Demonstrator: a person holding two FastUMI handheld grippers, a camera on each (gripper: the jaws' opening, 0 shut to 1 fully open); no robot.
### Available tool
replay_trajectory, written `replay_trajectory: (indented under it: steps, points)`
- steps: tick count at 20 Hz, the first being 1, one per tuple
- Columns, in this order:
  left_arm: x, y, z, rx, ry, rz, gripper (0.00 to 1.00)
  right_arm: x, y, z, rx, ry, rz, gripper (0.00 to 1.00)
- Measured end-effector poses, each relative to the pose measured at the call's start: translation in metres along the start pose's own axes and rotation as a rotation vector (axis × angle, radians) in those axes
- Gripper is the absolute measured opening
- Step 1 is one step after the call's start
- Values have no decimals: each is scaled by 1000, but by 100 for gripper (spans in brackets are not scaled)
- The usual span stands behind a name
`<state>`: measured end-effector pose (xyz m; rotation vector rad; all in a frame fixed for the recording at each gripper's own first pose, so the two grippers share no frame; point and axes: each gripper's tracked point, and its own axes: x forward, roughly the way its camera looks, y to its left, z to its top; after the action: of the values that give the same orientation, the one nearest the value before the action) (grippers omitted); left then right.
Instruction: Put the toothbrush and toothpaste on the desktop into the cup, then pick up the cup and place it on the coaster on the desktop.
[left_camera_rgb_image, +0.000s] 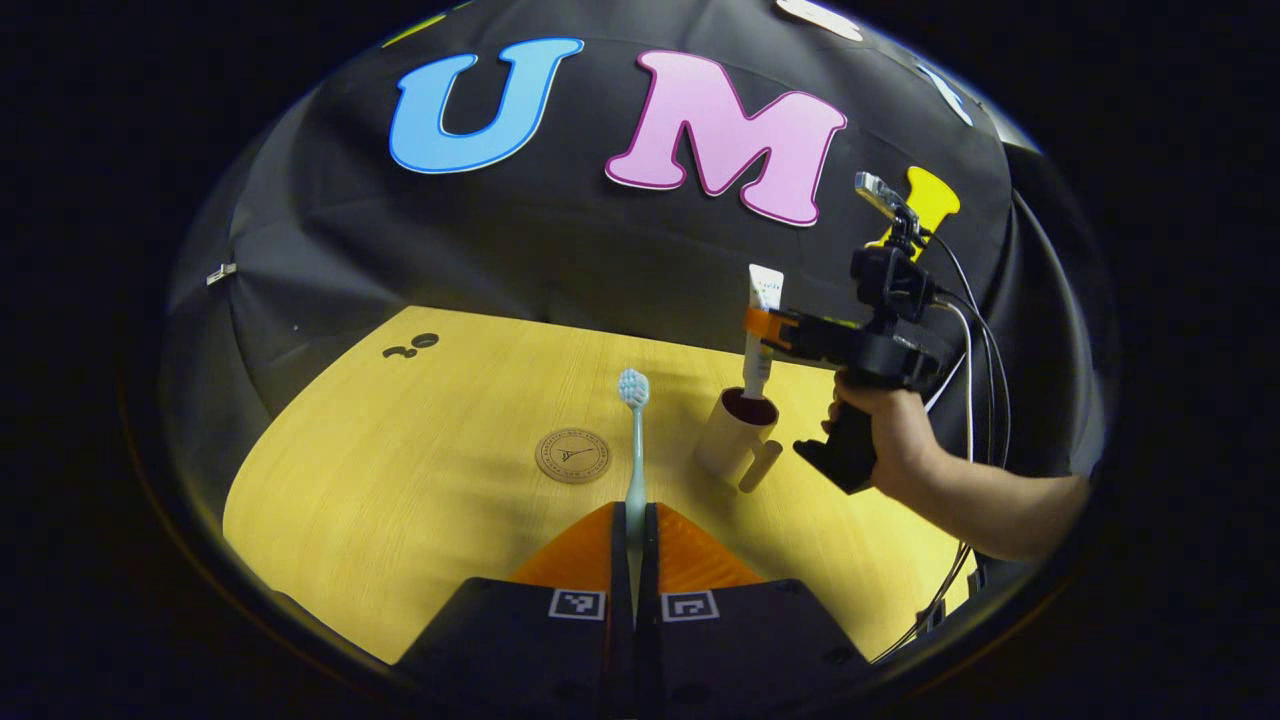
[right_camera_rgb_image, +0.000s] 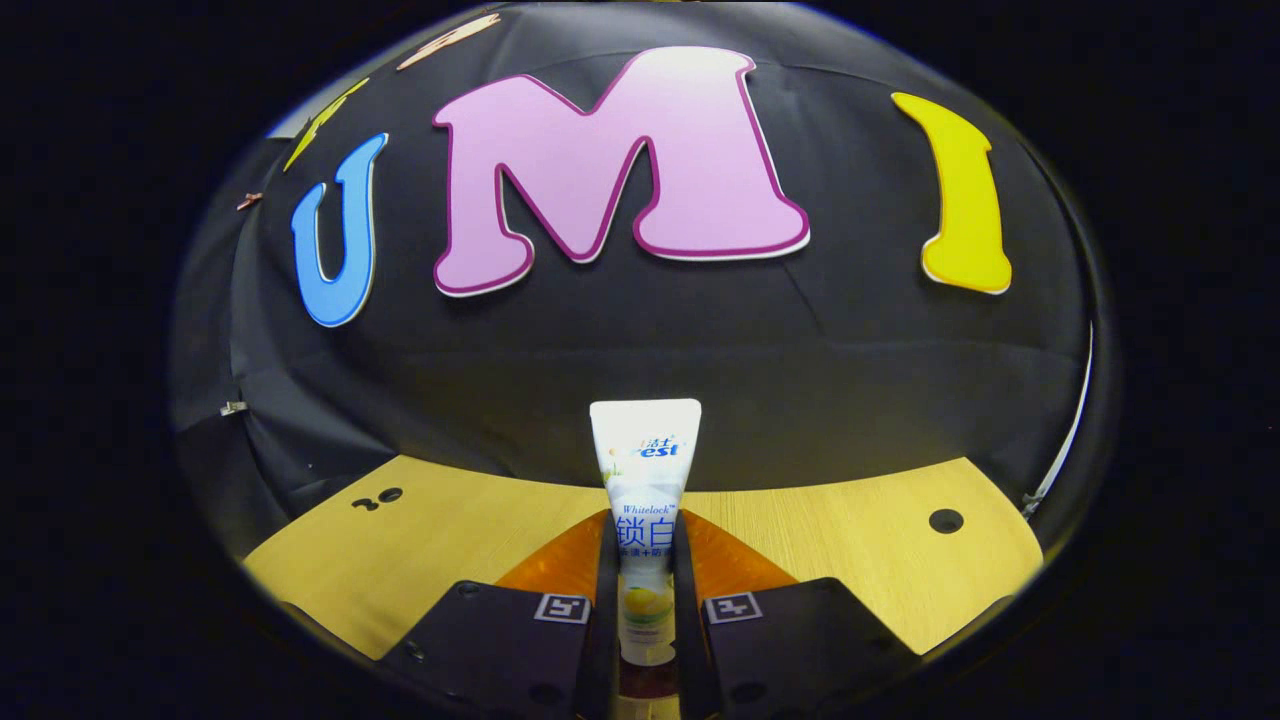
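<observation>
Right gripper clamps the toothpaste upright, cap end dipping into the cup so it drops in standing. Left gripper pinches the toothbrush bristles-up, waiting beside the coaster on the desktop.

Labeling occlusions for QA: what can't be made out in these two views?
- Left gripper view: pale blue toothbrush handle's lower end, hidden between left gripper fingers.
- Left gripper view: white toothpaste tube cap end, inside cream handled cup.
- Right gripper view: tube's bottom, cut off at right gripper.
</observation>
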<state>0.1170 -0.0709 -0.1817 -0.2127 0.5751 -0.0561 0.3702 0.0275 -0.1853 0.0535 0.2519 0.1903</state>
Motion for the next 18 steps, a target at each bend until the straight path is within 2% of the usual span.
replay_trajectory:
  steps: [4,6,7,8,13,15,17,18]
  points:
    - [9,-10,2,-1,-10,-21,6,5,0,-14,8,-28,-8,27]
    - [16,-15,2,-10,-7,-28,6,3,-1,-23,24,-13,-14,27]
    - [15,-18,1,-11,-5,-33,6,2,1,-29,34,-4,-11,30]
    - [16,-19,1,-6,-6,-37,6,0,0,-35,33,2,-14,27]
    - [20,-28,-2,22,-2,-59,6,-4,-2,-60,21,34,-24,28]
    - [18,-30,-4,14,-1,-65,6,-6,1,-69,21,47,-17,33]
    - [18,-32,-7,16,-3,-67,6,-8,2,-69,-2,38,-10,43]
    - [18,-33,-5,18,-8,-71,6,-11,3,-68,-7,39,-11,60]
